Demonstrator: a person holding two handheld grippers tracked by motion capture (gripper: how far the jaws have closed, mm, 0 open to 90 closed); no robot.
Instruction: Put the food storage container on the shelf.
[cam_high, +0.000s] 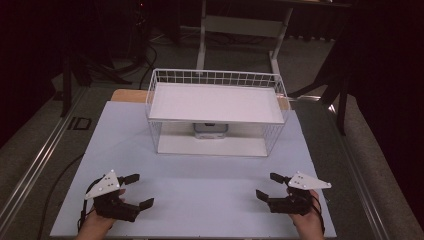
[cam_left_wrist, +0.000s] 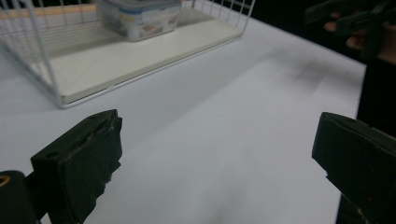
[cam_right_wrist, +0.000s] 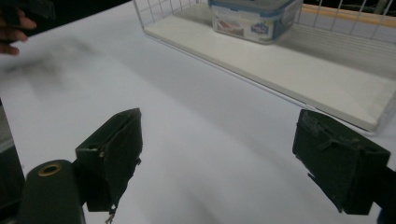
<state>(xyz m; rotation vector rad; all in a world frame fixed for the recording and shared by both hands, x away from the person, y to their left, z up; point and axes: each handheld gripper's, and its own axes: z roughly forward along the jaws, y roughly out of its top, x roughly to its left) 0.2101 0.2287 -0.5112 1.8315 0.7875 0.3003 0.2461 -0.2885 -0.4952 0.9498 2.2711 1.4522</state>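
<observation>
left tongs (cam_high: 140, 190) spread wide, holding nothing, low over the white desk (cam_high: 200, 190). right tongs (cam_high: 267, 186) spread too, well apart. the plastic container (cam_high: 210, 130) sits at the back of the wire shelf rack (cam_high: 215, 107), lower level, white shelf board above it.

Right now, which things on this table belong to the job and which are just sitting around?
In play:
- plastic container on the rack's lower shelf
- white wire rack holding it
- left gripper, jaws open, holding nothing
- right gripper, jaws open, holding nothing

Just around:
- white table
- desk frame on the floor behind
- cables on the floor
</observation>
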